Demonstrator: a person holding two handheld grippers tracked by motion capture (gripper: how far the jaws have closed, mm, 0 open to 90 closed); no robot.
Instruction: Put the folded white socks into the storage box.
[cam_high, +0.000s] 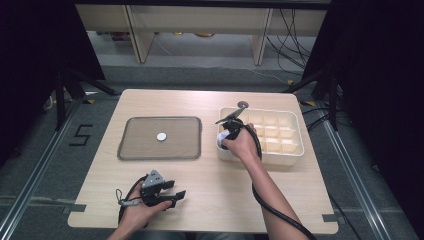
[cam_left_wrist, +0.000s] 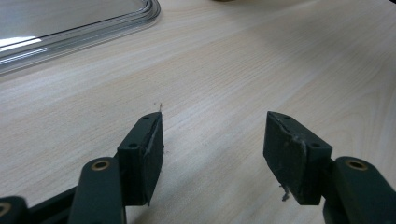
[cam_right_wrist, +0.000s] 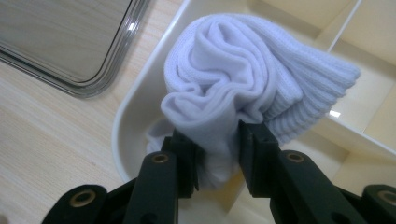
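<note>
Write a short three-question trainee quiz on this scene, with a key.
1. True or false: the left gripper holds something.
2. What is the right gripper clamped on? A) a white rolled sock B) a cable C) a coin
3. Fill in: the small white disc lies on the grey ____.

Key: 1. false, it is open over the wooden table. 2. A, at a corner of the cream divided box. 3. tray.

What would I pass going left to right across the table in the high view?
Left gripper → grey tray with a small white disc on it → right gripper, shut on a white sock → cream divided box.
</note>
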